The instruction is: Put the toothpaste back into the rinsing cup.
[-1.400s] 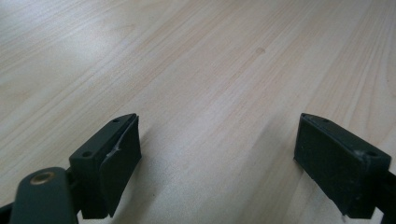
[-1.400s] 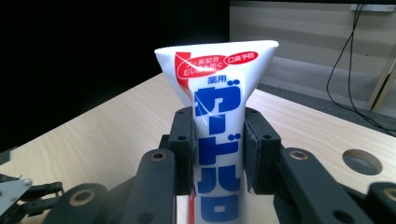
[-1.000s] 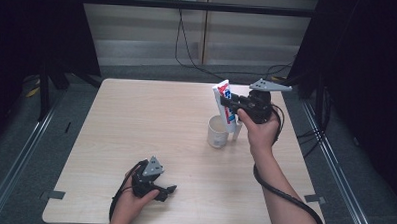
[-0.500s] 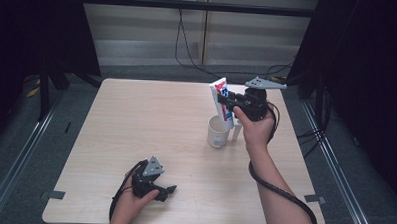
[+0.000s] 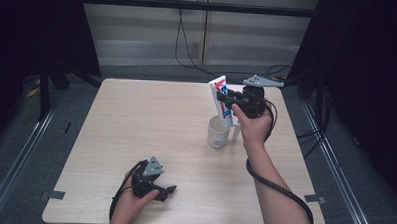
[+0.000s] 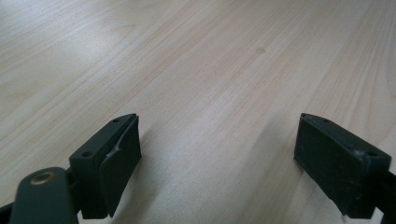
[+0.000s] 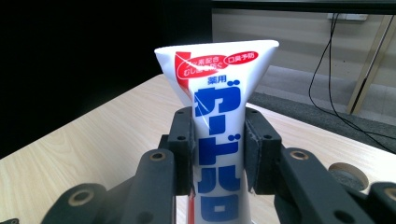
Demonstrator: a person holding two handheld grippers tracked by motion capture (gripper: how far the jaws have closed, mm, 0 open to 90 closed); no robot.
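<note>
The toothpaste tube stands nearly upright between the right tongs' jaws, clamped at mid-length, crimped end up, lower end dipping towards the white mug just beneath. The left tongs rest wide open and empty on the tabletop, well apart.

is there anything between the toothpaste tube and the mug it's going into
Nothing visible. The right gripper is shut on the toothpaste tube, held upright with its lower end at the open white mug. The mug's mouth looks clear. The left gripper rests open on the table, well away.
</note>
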